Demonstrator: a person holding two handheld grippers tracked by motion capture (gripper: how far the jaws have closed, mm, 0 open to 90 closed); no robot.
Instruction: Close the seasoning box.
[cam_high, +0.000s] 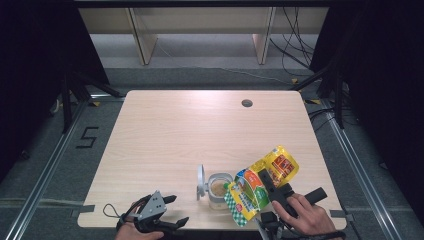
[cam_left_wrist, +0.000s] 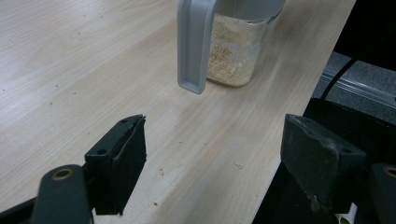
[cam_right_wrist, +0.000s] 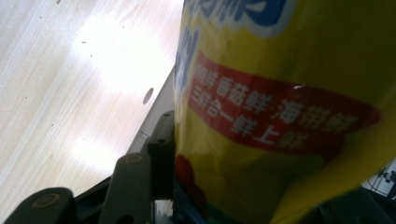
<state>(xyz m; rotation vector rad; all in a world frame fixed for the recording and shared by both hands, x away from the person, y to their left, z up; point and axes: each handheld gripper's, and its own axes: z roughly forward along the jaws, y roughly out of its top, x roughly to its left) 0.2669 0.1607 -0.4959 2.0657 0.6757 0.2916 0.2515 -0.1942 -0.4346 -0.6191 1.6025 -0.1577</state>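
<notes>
A small clear container (cam_high: 219, 191) holding beige powder stands near the table's front edge, its grey lid (cam_high: 201, 181) flipped up on its left side. My right gripper (cam_high: 265, 180) is shut on a yellow and green printed pouch (cam_high: 252, 187), which is tilted with its lower end over the container's right rim. In the right gripper view the pouch (cam_right_wrist: 289, 102) covers most of the frame beside one black finger (cam_right_wrist: 161, 149). My left gripper (cam_high: 177, 210) rests open at the front left. Its jaws (cam_left_wrist: 215, 154) point at the container (cam_left_wrist: 236, 56) and lid (cam_left_wrist: 194, 46).
The light wooden table (cam_high: 175, 130) has a round cable hole (cam_high: 246, 103) at the back right. Dark floor, rails and cables surround it. Both hands sit at the front edge.
</notes>
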